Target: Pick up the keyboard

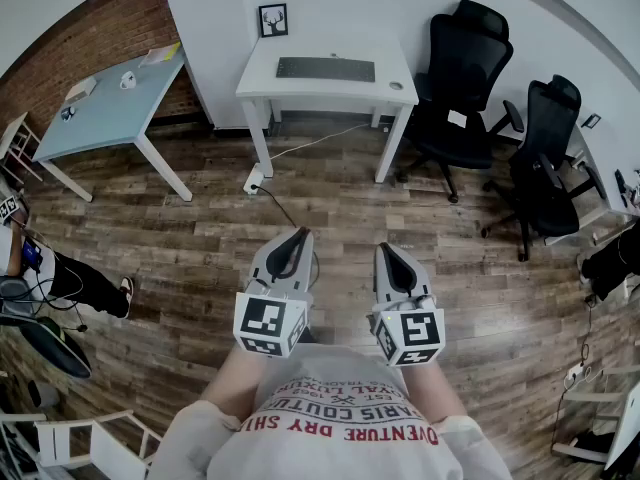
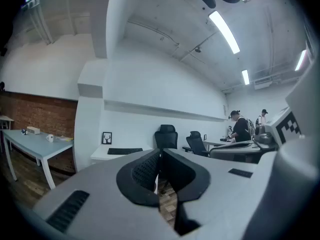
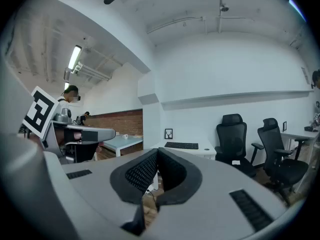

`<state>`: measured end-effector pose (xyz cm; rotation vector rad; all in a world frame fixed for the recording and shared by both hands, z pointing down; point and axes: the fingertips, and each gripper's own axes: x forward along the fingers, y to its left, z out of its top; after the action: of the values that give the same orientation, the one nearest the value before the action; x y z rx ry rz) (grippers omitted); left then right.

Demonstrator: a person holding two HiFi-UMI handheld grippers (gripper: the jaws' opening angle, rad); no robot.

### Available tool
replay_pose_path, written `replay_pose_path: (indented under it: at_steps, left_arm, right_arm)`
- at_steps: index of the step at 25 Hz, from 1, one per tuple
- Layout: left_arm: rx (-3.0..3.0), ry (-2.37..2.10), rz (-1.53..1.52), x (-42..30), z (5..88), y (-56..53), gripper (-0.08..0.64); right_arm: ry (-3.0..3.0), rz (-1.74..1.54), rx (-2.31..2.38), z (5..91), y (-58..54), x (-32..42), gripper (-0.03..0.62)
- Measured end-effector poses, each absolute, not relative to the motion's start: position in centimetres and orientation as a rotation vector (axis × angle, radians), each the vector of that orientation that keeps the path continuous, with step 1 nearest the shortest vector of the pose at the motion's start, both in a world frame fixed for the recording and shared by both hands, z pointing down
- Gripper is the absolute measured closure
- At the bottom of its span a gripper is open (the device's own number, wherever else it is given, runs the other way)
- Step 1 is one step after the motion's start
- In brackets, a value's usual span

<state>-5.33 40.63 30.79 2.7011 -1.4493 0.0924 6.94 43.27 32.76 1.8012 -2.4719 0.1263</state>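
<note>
Seen from the head view, a person stands on a wood floor (image 1: 200, 228) holding the left gripper (image 1: 299, 236) and the right gripper (image 1: 386, 250) side by side at waist level, both aimed toward a white tabletop (image 1: 262, 78) against the far wall. The keyboard (image 1: 325, 69) lies flat along the middle of that tabletop, well apart from both grippers, with a small framed picture (image 1: 272, 20) standing at the far left behind it. Two black office chairs (image 1: 465, 78) sit to the right of the tabletop, and a pale blue table (image 1: 110, 108) stands to its left by a brick wall. In the left gripper view, the left gripper's (image 2: 160, 158) fingers are pressed together with nothing between them; the keyboard (image 2: 124, 151) shows as a dark strip on the tabletop (image 2: 100, 155) far beyond, left of the fingertips, and two people (image 2: 241, 129) stand at the far right. In the right gripper view, the right gripper's (image 3: 156, 156) fingers are likewise pressed together on nothing, and the keyboard (image 3: 181, 145) lies on the far tabletop (image 3: 207, 149) just right of the fingertips, beside the chairs (image 3: 232, 134).
</note>
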Motion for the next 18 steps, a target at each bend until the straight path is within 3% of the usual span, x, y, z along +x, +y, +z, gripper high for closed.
replay_pose_path:
  at_steps: [18]
  left_arm:
    - [2.669, -1.402, 0.109, -7.7, 33.0, 35.9, 0.523]
  right_arm:
    - [-2.381, 0.163, 1.874, 34.3, 39.1, 5.8, 0.566]
